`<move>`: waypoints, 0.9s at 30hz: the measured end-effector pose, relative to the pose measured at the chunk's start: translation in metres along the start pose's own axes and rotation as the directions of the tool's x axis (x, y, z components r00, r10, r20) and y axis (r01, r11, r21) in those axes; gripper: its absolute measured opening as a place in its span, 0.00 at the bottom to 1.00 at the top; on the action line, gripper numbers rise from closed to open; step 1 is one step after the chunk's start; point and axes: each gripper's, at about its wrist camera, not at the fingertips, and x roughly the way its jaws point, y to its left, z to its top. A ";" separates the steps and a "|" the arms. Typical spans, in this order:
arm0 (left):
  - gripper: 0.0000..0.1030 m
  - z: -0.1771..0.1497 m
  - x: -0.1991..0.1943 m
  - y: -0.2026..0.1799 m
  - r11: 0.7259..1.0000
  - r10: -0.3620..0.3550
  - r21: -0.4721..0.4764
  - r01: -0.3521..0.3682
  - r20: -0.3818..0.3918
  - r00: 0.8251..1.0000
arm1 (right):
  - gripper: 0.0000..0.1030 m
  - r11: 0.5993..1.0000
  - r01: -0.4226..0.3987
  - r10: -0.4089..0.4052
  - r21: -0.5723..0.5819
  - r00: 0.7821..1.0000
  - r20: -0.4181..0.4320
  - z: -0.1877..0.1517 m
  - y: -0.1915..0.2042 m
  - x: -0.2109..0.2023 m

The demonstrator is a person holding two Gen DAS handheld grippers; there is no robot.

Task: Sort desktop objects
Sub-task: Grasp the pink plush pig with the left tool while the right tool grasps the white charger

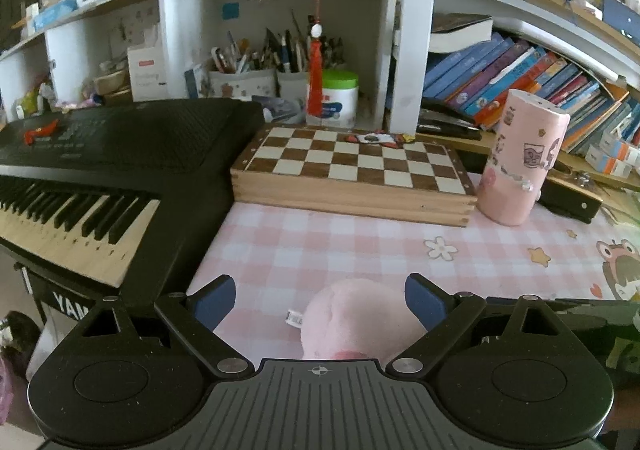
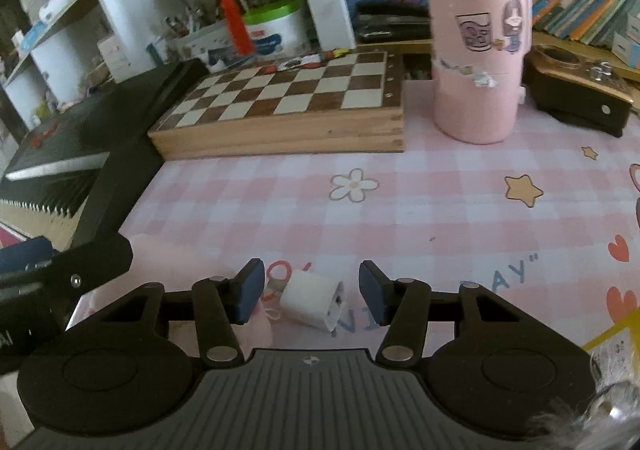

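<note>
1. Straddling a white plug (image 2: 314, 304) at lower centre of the frame, the right claw (image 2: 312, 292) stands open; closing off-centre may skid the plug across the tablecloth (image 2: 420, 210).
2. Left claw (image 1: 320, 306), also open, flanks a pink plush toy (image 1: 352, 318) at lower centre; its softness may let it slip out.

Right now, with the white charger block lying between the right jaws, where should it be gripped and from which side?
Grip the white charger block across its two flat side faces, coming straight forward from the near edge. The right gripper is open and already straddles it; the block lies tilted on the pink checked mat, so a slight wrist turn would probably square the pads.
</note>
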 end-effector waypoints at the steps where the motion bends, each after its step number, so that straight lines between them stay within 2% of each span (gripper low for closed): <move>1: 0.91 0.000 0.001 0.001 1.000 0.001 -0.003 -0.001 -0.002 1.000 | 0.48 1.000 -0.002 0.002 -0.011 1.000 -0.006 -0.001 0.001 0.001; 5: 0.91 0.000 0.003 0.000 1.000 -0.009 -0.005 0.009 -0.006 1.000 | 0.42 0.999 0.025 -0.026 -0.023 0.999 -0.046 -0.008 -0.001 0.008; 8: 0.91 -0.001 0.004 -0.003 1.000 -0.021 0.008 0.021 -0.009 1.000 | 0.34 0.996 0.035 -0.038 -0.084 0.999 -0.034 -0.009 0.001 0.008; 10: 0.91 -0.001 0.006 -0.006 0.999 -0.029 0.015 0.029 -0.016 0.999 | 0.34 0.993 0.048 -0.051 -0.107 0.998 -0.031 -0.010 0.000 0.007; 17: 0.91 -0.007 0.022 -0.018 0.998 -0.064 0.023 0.065 -0.065 0.996 | 0.34 0.989 0.131 -0.132 -0.075 0.991 -0.001 -0.010 -0.017 -0.010; 22: 0.92 -0.017 0.044 -0.023 0.997 -0.069 0.018 0.072 -0.114 0.991 | 0.34 0.991 0.131 -0.131 -0.042 0.991 -0.008 -0.013 -0.024 -0.021; 27: 0.94 -0.021 0.055 -0.025 0.997 -0.076 -0.004 0.076 -0.110 0.991 | 0.34 0.992 0.124 -0.124 -0.035 0.992 0.002 -0.015 -0.023 -0.030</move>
